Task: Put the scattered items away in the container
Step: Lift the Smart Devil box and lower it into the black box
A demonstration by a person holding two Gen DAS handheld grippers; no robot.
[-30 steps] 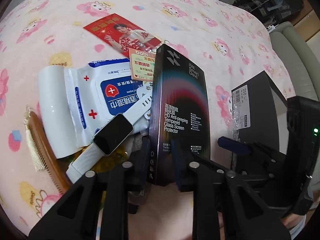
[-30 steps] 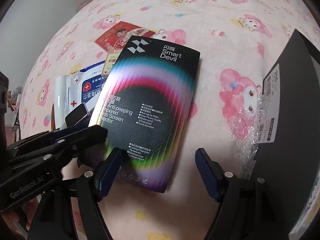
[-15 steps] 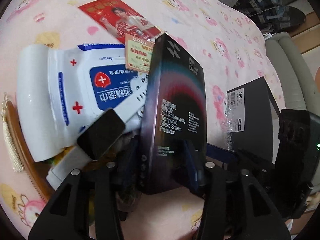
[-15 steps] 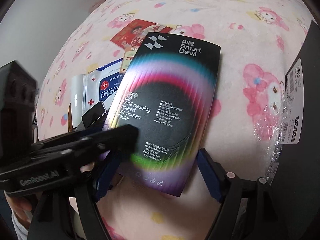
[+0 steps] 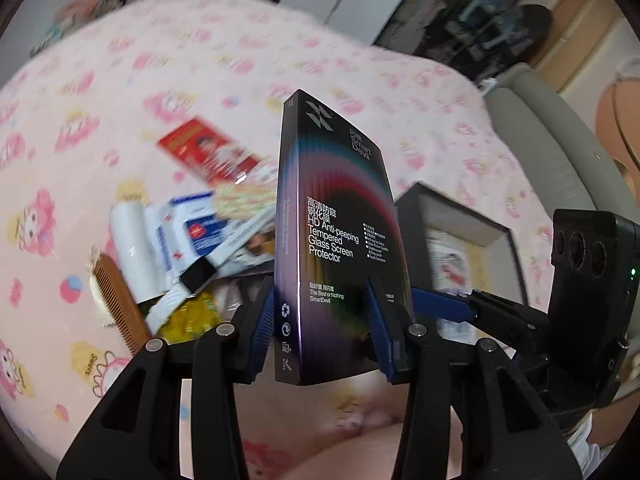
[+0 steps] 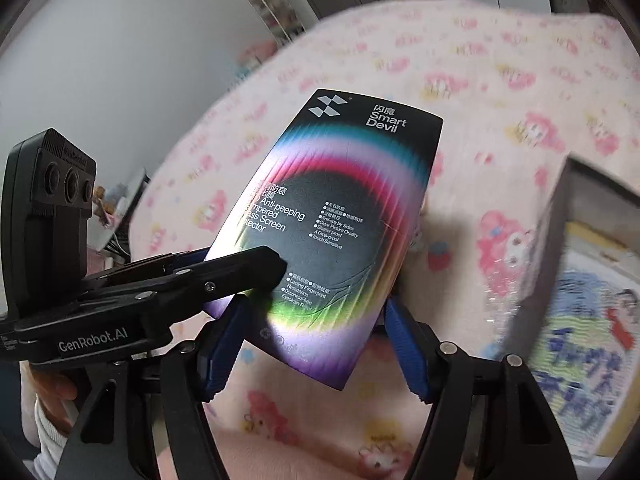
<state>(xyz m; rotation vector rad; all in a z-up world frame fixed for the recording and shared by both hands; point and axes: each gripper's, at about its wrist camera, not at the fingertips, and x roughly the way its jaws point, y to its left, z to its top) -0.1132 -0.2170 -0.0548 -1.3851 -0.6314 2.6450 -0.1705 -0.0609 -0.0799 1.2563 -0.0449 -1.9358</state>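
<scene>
My left gripper [image 5: 322,332] is shut on the black screen-protector box [image 5: 332,248] and holds it upright, lifted above the pink bedspread. The same box [image 6: 332,216] fills the right wrist view, with the left gripper's fingers [image 6: 240,270] clamped on its lower left. My right gripper [image 6: 316,344] is open, its jaws either side of the box's lower edge without touching it. The dark open container [image 5: 460,216] stands just right of the box; its printed contents show in the right wrist view [image 6: 580,320].
A pile lies left on the bed: wet-wipes pack [image 5: 172,236], white smartwatch [image 5: 196,280], wooden comb [image 5: 120,304], red packet [image 5: 208,156], yellow packet [image 5: 188,316]. A grey sofa arm [image 5: 552,136] lies beyond the container. A wall and shelves stand behind the bed.
The left gripper has raised the box off the bed and tipped it upright. Both cameras have risen, so the pile and the container look smaller and farther below.
</scene>
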